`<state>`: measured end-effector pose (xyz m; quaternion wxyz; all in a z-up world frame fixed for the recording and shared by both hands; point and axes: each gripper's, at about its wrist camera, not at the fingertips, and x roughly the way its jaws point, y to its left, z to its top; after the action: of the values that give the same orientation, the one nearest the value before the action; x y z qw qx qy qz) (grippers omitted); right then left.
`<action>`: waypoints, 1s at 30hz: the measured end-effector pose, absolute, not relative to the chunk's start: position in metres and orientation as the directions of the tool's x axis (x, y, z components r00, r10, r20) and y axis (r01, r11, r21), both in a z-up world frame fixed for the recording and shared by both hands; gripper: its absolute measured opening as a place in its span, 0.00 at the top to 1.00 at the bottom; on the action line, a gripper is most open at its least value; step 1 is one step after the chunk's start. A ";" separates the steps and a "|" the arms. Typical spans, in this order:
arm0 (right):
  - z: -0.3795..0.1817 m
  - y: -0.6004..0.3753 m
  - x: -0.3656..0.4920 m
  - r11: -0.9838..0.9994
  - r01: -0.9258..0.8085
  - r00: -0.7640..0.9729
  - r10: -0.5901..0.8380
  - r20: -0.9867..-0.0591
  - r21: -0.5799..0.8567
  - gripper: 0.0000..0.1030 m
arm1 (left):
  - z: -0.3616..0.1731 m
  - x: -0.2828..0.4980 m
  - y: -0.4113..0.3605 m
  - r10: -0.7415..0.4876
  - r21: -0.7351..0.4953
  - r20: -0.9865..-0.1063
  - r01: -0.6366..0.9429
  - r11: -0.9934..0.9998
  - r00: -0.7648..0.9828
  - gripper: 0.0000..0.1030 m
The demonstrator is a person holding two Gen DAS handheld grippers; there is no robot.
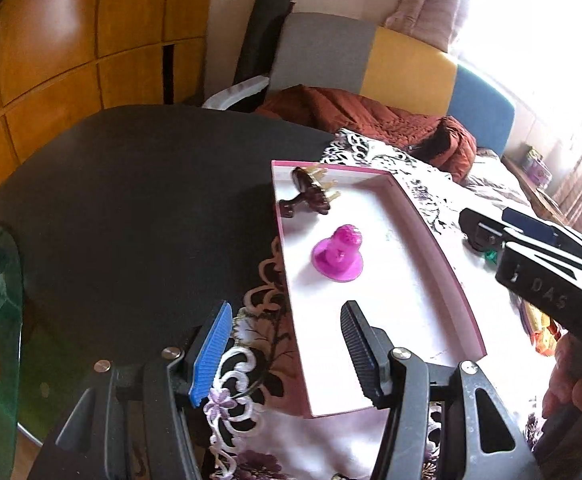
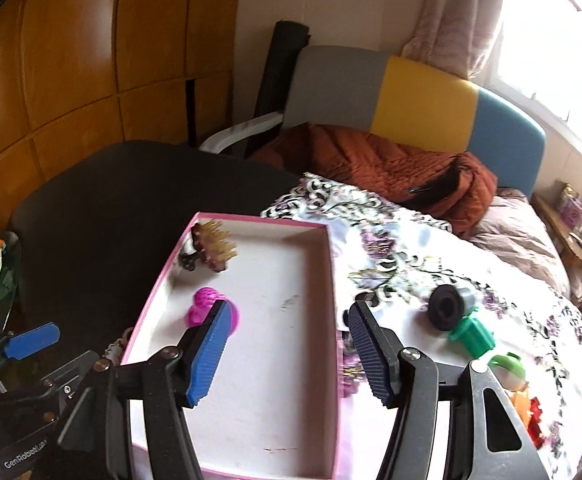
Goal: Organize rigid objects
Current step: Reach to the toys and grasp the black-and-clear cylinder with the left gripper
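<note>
While two small things already lie in the pink-rimmed box (image 2: 333, 280), a placing step is judged to be just over and another pickup to be due. Largest in view is the round table under its flowered cloth (image 2: 411, 248), on which the box is set near the left edge of the cloth. Inside the box, a brown hair claw (image 2: 209, 250) is seen at the far corner and a magenta toy (image 1: 337, 254) nearer the middle, the two well apart. Outside the box, on the cloth to its right, a black ring (image 2: 447, 306), a green piece (image 2: 473, 334) touching it, and further small items near the table edge are left unsorted. The right gripper (image 2: 287, 354) is held above the box's right wall, released, with nothing between its pads. The left gripper (image 1: 287, 354) is likewise spread and empty over the box's near left side. Next, a swing to the right and a descent onto the black ring or green piece is called for.
</note>
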<state>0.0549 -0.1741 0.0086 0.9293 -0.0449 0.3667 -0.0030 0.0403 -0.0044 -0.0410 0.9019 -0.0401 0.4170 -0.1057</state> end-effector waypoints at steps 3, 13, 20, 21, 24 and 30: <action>0.015 -0.185 0.049 0.997 -0.005 0.741 -0.048 -0.669 -0.077 0.40 | -0.039 0.039 -0.012 -0.232 -0.154 -0.743 0.176 0.972 0.627 0.44; 0.022 -0.215 0.037 0.995 0.057 0.756 -0.093 -0.648 -0.077 0.38 | -0.034 0.036 -0.037 -0.246 -0.127 -0.748 0.231 0.965 0.617 0.44; 0.020 -0.234 0.030 0.993 0.094 0.754 -0.116 -0.647 -0.070 0.35 | -0.032 0.034 -0.058 -0.260 -0.107 -0.752 0.278 0.955 0.606 0.44; 0.020 -0.237 0.030 0.993 0.099 0.753 -0.120 -0.647 -0.069 0.34 | -0.032 0.034 -0.061 -0.262 -0.103 -0.753 0.285 0.953 0.603 0.44; 0.018 -0.248 0.028 0.991 0.117 0.748 -0.133 -0.651 -0.068 0.34 | -0.031 0.034 -0.070 -0.274 -0.101 -0.754 0.307 0.947 0.597 0.44; 0.016 -0.276 0.024 0.984 0.161 0.736 -0.173 -0.654 -0.079 0.32 | -0.031 0.036 -0.090 -0.291 -0.091 -0.762 0.349 0.933 0.578 0.44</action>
<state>0.0244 -0.2764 0.0160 0.9317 -0.0083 0.3520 -0.0895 0.0360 -0.0902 -0.0309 0.8877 0.0345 0.4223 -0.1802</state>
